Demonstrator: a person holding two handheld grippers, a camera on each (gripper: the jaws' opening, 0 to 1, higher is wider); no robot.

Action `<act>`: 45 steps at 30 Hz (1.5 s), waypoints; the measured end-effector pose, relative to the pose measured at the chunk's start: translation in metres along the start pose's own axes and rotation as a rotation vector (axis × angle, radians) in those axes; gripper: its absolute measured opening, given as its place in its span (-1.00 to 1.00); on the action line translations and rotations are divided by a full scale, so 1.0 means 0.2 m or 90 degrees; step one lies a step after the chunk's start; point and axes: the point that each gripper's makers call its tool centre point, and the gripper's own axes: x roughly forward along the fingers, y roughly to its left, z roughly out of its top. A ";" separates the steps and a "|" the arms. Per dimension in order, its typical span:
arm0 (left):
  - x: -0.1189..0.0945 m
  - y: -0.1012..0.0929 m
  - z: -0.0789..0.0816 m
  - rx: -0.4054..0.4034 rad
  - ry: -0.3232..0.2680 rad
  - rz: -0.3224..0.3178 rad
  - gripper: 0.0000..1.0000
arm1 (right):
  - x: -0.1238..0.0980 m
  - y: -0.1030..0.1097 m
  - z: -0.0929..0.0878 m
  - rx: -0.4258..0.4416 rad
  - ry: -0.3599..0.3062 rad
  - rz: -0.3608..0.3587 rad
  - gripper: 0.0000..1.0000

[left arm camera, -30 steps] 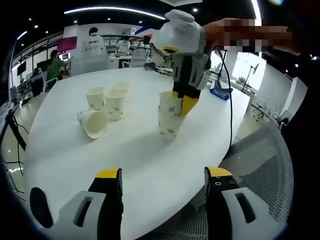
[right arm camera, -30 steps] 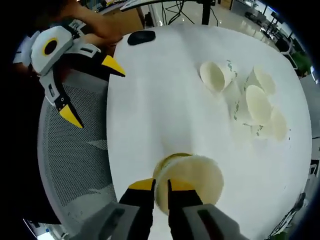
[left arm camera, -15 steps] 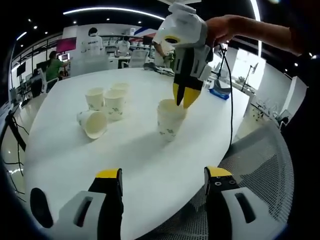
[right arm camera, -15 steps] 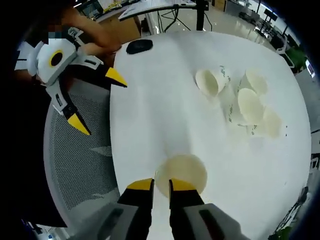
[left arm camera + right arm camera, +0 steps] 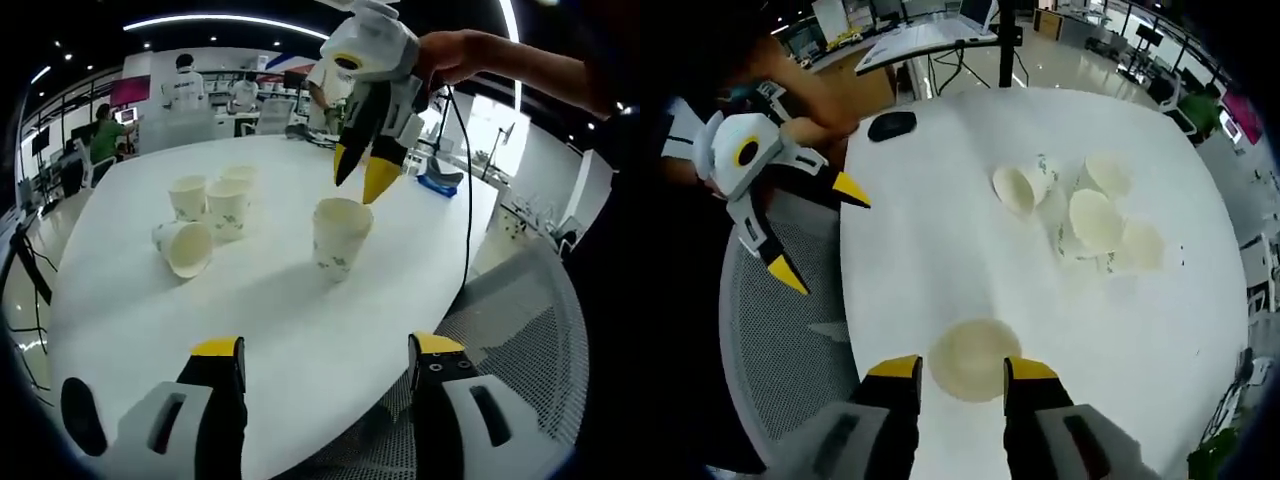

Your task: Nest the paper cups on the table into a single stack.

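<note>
A stack of nested white paper cups (image 5: 340, 235) stands upright near the middle of the white table (image 5: 260, 320). My right gripper (image 5: 360, 175) hangs just above its rim, open and holding nothing. From above, the stack's mouth (image 5: 973, 358) lies below and between the right gripper's (image 5: 965, 368) spread jaws. Three loose cups (image 5: 228, 205) stand together at the far left, and one cup (image 5: 187, 247) lies on its side in front of them. My left gripper (image 5: 327, 350) is open and empty over the near table edge, well short of the stack; it appears as the left gripper (image 5: 820, 230) over the chair.
A grey mesh chair (image 5: 520, 330) sits at the table's near right edge. A black mouse (image 5: 888, 125) lies at the table's rim. A black cable (image 5: 462, 200) trails from the right gripper. People sit at desks (image 5: 105, 130) in the background.
The right gripper pushed its cup down into the stack, let go, opened and rose above the rim. The left gripper stayed where it was.
</note>
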 end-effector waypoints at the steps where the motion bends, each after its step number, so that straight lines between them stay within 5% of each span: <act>1: 0.00 0.00 0.00 0.000 0.000 -0.001 0.30 | -0.01 0.00 0.01 0.015 -0.019 -0.002 -0.34; 12: 0.01 -0.02 -0.01 0.011 0.009 -0.010 0.30 | -0.10 -0.04 -0.03 0.126 -0.126 -0.009 -0.10; 33: -0.01 -0.03 -0.02 0.012 0.020 -0.008 0.30 | -0.14 -0.02 -0.13 0.157 -0.242 -0.059 0.39; 45: 0.01 0.01 -0.04 0.004 0.020 -0.005 0.30 | -0.11 0.11 -0.27 0.190 -0.294 -0.064 0.68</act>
